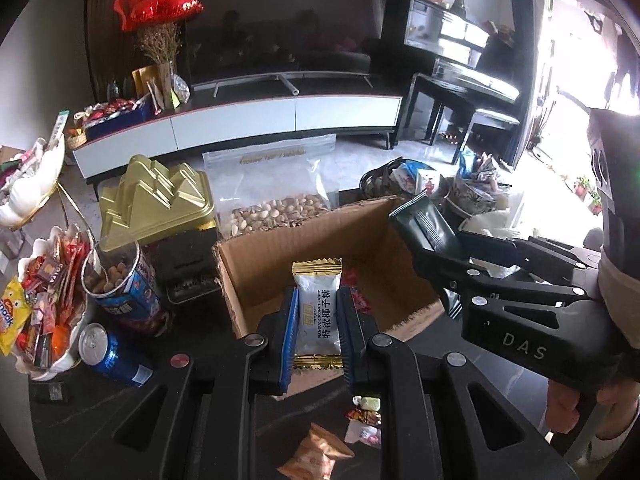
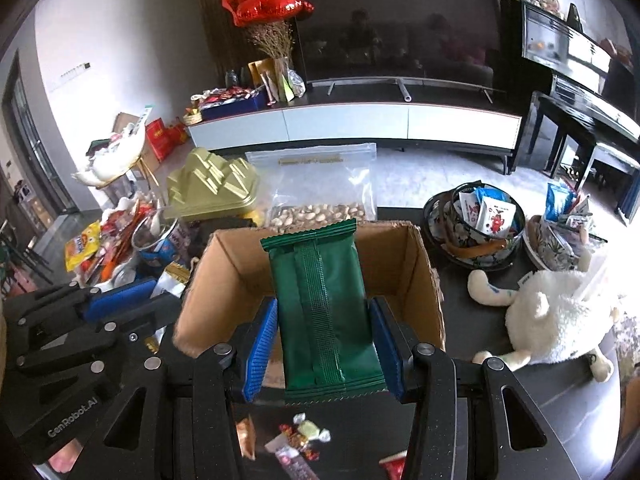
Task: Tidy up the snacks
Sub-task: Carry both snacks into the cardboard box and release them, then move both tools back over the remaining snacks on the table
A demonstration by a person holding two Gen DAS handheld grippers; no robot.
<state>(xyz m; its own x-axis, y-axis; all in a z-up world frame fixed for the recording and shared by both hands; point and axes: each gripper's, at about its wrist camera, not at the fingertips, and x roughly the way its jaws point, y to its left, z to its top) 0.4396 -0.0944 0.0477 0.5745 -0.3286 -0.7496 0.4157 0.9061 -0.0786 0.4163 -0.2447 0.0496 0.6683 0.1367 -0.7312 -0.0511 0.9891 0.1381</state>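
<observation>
Dark table (image 2: 520,392), glossy top. Open cardboard box (image 2: 424,264) at center. Behind box: clear zip bag of pistachios (image 2: 320,212) standing upright. Left of it: gold pyramid-lid tin (image 1: 156,196), open can of nuts (image 1: 120,284), blue drink can (image 1: 114,356) lying on its side, white shell-shaped dish w/ mixed snacks (image 1: 44,312). Right side: floral bowls w/ snack packets (image 2: 480,224), white plush sheep (image 2: 560,320) lying on table. Near edge: loose wrapped candies (image 2: 304,436), small orange packet (image 1: 316,456).
</observation>
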